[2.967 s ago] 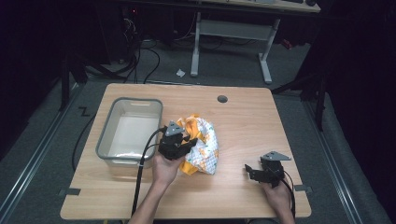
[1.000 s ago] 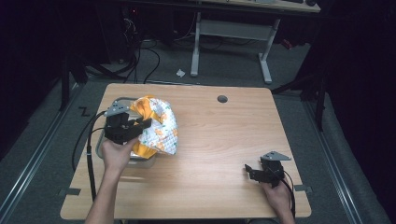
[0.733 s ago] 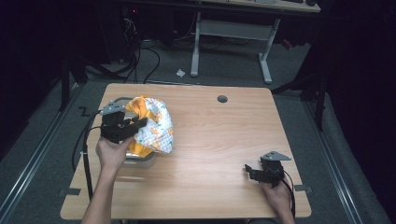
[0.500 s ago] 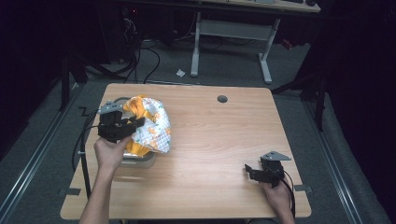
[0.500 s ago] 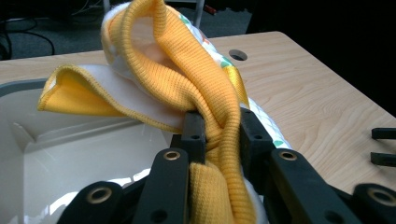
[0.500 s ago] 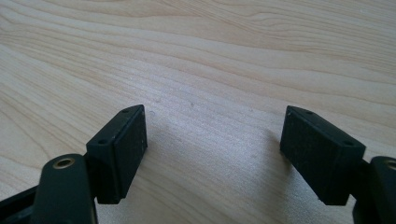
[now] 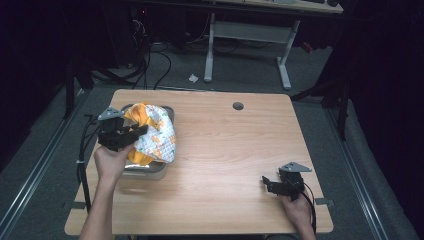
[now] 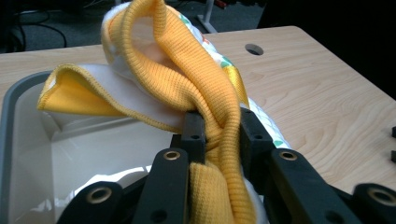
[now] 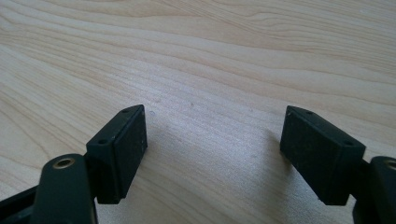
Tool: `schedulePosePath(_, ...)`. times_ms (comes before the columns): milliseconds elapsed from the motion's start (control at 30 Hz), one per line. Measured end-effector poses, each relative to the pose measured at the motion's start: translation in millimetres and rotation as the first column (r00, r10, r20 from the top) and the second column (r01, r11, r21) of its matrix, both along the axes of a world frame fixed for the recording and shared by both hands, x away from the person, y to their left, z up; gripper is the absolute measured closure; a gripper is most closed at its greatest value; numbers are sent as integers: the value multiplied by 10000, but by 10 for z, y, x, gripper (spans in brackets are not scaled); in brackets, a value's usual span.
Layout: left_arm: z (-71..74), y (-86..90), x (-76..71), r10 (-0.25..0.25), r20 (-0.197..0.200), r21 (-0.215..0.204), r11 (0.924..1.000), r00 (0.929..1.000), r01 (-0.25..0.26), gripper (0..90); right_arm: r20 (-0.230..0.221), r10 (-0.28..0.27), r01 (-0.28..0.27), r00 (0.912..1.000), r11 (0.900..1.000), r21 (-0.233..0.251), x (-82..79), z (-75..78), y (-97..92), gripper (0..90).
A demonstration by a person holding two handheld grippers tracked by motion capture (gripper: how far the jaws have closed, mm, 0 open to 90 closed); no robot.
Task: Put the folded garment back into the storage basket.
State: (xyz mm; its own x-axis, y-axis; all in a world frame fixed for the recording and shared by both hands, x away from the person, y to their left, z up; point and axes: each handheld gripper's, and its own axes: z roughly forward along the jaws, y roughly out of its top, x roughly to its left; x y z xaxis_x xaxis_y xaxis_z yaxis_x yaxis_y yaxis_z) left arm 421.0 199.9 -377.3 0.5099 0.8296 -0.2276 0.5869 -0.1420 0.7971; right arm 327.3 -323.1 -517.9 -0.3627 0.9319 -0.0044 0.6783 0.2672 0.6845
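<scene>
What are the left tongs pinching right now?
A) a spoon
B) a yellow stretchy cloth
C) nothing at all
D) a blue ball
B: in the left gripper view the left tongs are squeezed shut on a fold of the yellow ribbed cloth, held over the grey bin.

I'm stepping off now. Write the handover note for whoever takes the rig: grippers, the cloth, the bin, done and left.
Left gripper: shut on the yellow ribbed band of the cloth, held above the bin.
Right gripper: open, holding nothing, low over the bare table near its right front corner.
Done: cloth lifted and brought over the bin.
Probably left: lower it in, open the fingers, tuck in the part hanging over the bin's right rim.
</scene>
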Motion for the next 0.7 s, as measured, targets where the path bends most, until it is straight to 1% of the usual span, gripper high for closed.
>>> schedulePosePath(233,-53,35,55,30,-120,264,9996,9999,-27,757,-6,-10,10,10000,10000,7,-1,0,1,233)
schedulePosePath(367,-101,33,99,8,-197,675,9977,9998,6,757,0,1,-1,10000,10000,-2,0,0,0,233)
schedulePosePath(467,-143,29,130,40,-288,860,9963,9996,-15,757,-7,-10,10,10000,10000,7,-1,0,1,233)
schedulePosePath(700,-263,84,182,280,-537,955,9952,9982,-227,756,-1,1,-1,10000,10000,0,0,0,0,233)
